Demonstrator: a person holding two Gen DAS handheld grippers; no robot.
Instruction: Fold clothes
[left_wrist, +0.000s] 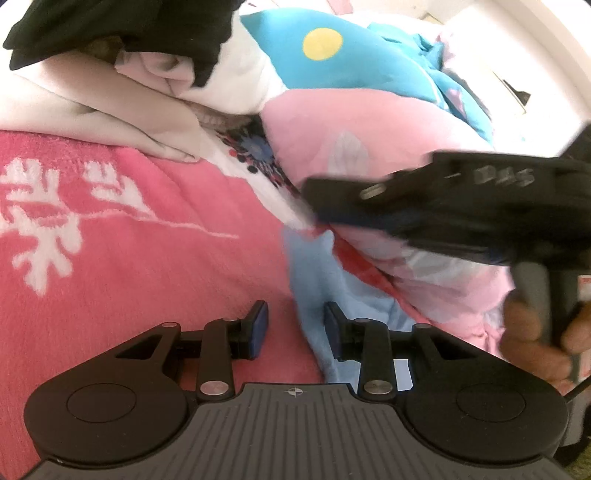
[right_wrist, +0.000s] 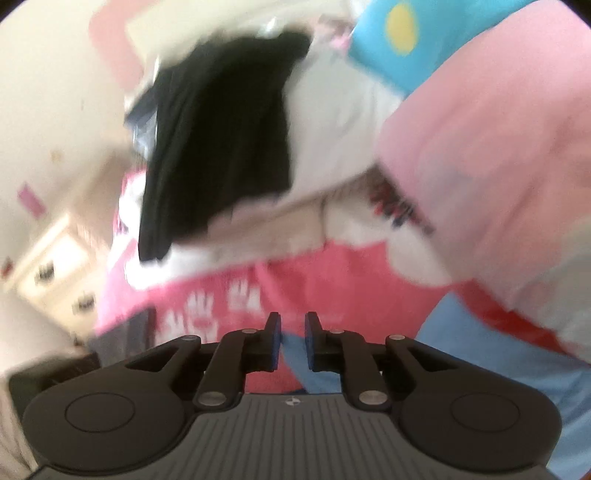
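A light blue garment (left_wrist: 321, 291) lies on a pink patterned blanket (left_wrist: 129, 240). My left gripper (left_wrist: 295, 328) is open and empty, low over the garment's left edge. My right gripper (right_wrist: 292, 341) is open with a narrow gap and empty; the light blue garment (right_wrist: 461, 354) lies below and to its right. In the left wrist view the right gripper's black body (left_wrist: 461, 206) crosses at right, blurred, held by a hand (left_wrist: 535, 332). A pile of clothes, with a black piece (left_wrist: 122, 29) on white ones (left_wrist: 110, 107), lies at the back; it also shows in the right wrist view (right_wrist: 221, 140).
A big pink, turquoise and yellow quilt (left_wrist: 351, 122) is bunched at the right, also in the right wrist view (right_wrist: 480, 129). A white printed cloth (left_wrist: 251, 162) lies between pile and quilt. A pale drawer unit (right_wrist: 55, 266) stands left of the bed.
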